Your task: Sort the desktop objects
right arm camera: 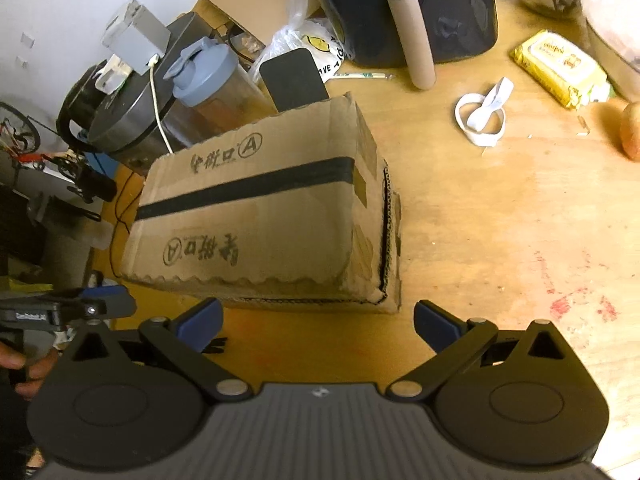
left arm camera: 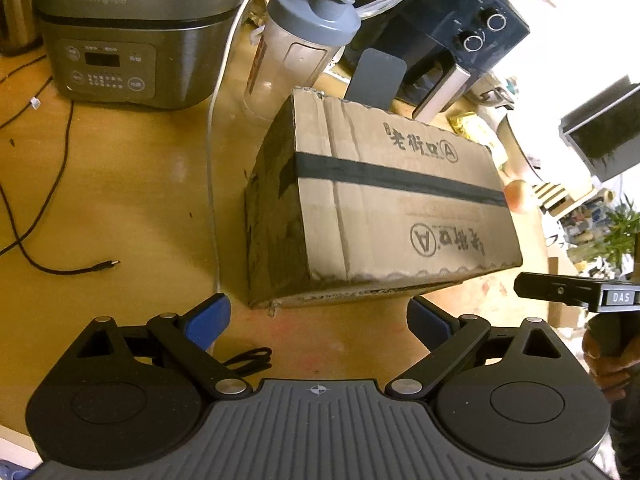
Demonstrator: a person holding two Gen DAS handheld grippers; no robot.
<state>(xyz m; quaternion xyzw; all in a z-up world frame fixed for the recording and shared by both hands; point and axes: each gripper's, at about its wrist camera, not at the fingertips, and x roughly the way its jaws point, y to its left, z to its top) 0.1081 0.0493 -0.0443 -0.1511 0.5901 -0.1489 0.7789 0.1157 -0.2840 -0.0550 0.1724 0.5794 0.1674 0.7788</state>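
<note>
A closed cardboard box (left arm camera: 380, 208) with a black tape strip lies on the wooden table, just ahead of both grippers; it also shows in the right wrist view (right arm camera: 260, 216). My left gripper (left arm camera: 318, 320) is open and empty, in front of the box's near left corner. My right gripper (right arm camera: 318, 322) is open and empty, facing the box's near right corner. A shaker bottle (left arm camera: 296, 48) with a grey lid stands behind the box, next to a dark phone (left arm camera: 376, 80) leaning on the box's far edge. The phone (right arm camera: 292, 80) and bottle (right arm camera: 208, 76) also show in the right wrist view.
A rice cooker (left arm camera: 128, 36) stands far left, with black cables (left arm camera: 40, 200) and a white cable (left arm camera: 212, 152) on the table. A dark air fryer (right arm camera: 400, 4) is at the back. A yellow wipes pack (right arm camera: 560, 68), a white strap (right arm camera: 484, 112) and an apple (right arm camera: 632, 132) lie right.
</note>
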